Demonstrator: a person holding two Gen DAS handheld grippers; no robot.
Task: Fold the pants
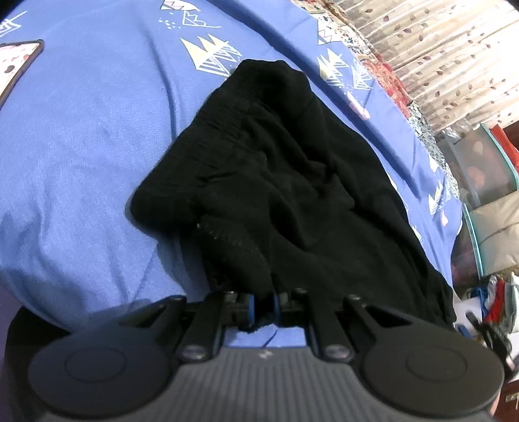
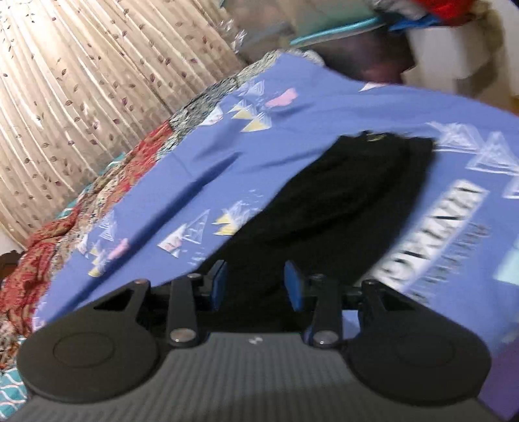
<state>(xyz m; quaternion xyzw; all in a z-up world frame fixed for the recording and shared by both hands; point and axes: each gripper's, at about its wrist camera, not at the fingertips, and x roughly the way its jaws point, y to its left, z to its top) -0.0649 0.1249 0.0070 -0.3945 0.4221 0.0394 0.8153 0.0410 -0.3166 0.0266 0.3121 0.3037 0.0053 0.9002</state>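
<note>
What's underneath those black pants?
The black pants lie on a blue bedsheet printed with white and yellow triangles. The left gripper pinches their near edge. Whatever sheet pattern sits directly beneath the cloth is covered, so it cannot be seen.

Open blue bedsheet (image 1: 81, 146) left of the black pants (image 1: 292, 181), flat and bare up to a phone-like slab (image 1: 16, 68) at the far left edge. Right of the pants, only a narrow strip of sheet, then the bed edge, hemmed by a patterned quilt (image 1: 392, 84), pleated curtain (image 1: 454, 55) and teal-rimmed bins (image 1: 480, 172). Beyond the pants in the right wrist view, clear sheet (image 2: 308, 107) up to stacked clutter (image 2: 421, 13).
</note>
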